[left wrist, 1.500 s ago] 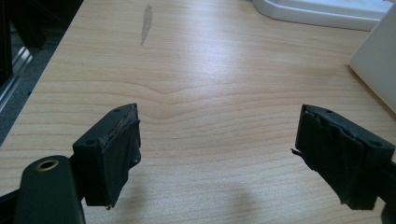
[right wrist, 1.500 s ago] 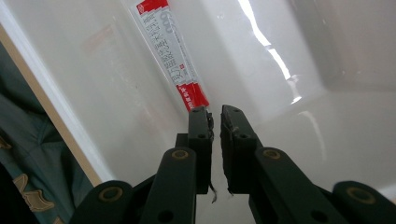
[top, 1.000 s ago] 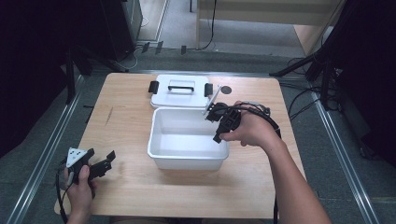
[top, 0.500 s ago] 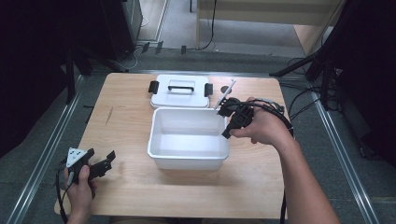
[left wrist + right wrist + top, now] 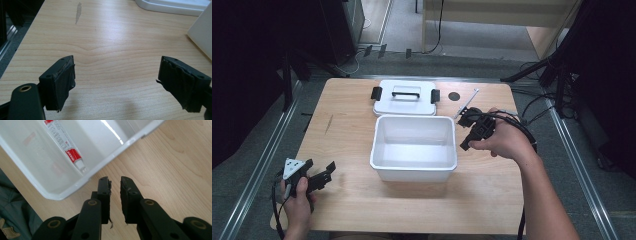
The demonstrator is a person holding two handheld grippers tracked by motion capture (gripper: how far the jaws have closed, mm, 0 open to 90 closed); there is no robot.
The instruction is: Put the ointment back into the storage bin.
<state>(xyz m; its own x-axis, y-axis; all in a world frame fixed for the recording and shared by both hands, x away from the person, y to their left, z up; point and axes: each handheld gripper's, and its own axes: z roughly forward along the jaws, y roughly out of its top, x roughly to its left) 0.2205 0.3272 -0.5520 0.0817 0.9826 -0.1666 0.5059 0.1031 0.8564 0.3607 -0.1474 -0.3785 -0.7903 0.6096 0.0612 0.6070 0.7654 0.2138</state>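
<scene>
I am seeing the red-and-white tube (image 5: 65, 143) running off the top edge, its print too small to read, inside the white plastic bin (image 5: 105, 166).

The tube (image 5: 65, 142) lies in the bin (image 5: 414, 170) at bench (image 5: 492, 200) centre, with the lid (image 5: 404, 101) behind it at the far edge.

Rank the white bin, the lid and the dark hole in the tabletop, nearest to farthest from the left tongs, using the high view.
From the left tongs at the near left corner:
1. White bin, mid-table, to their right.
2. Lid, beyond the bin, black handle up.
3. Dark hole, far side, right of the lid.
</scene>
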